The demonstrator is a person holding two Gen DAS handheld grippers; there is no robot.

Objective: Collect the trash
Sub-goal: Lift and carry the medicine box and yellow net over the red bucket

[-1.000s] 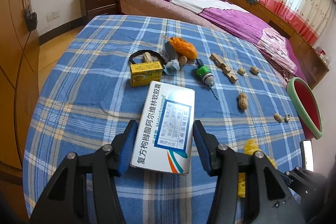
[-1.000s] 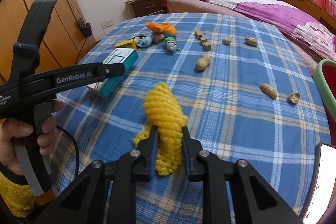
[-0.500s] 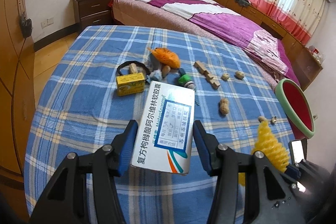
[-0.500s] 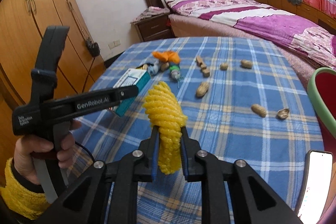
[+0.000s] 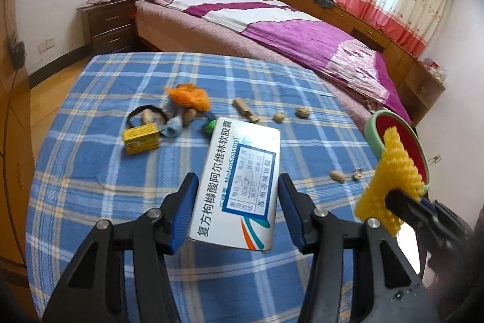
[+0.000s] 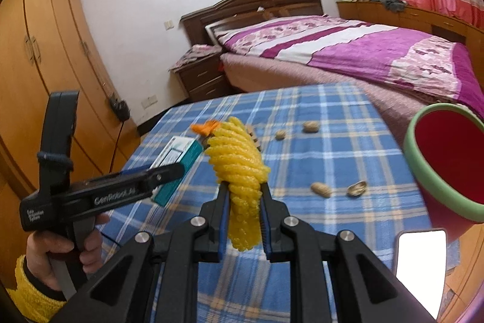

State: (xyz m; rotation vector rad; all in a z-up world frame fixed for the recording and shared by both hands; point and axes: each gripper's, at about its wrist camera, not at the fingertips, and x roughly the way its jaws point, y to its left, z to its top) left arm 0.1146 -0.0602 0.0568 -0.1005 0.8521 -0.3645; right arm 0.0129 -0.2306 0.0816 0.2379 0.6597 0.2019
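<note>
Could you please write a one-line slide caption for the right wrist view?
Right claw grips yellow foam netting beside the red bin, above the checked tablecloth.

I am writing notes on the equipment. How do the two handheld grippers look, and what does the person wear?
Both the left gripper and the right gripper are black plastic with blue finger pads and silver pivot screws. The left one's body bears white "GenRobot" lettering. The hand holding it shows a yellow knitted cuff.

Peanuts [image 6: 321,189] on table [image 6: 348,159], bin [image 6: 447,165] right of table, bed [image 6: 332,50] behind
</note>
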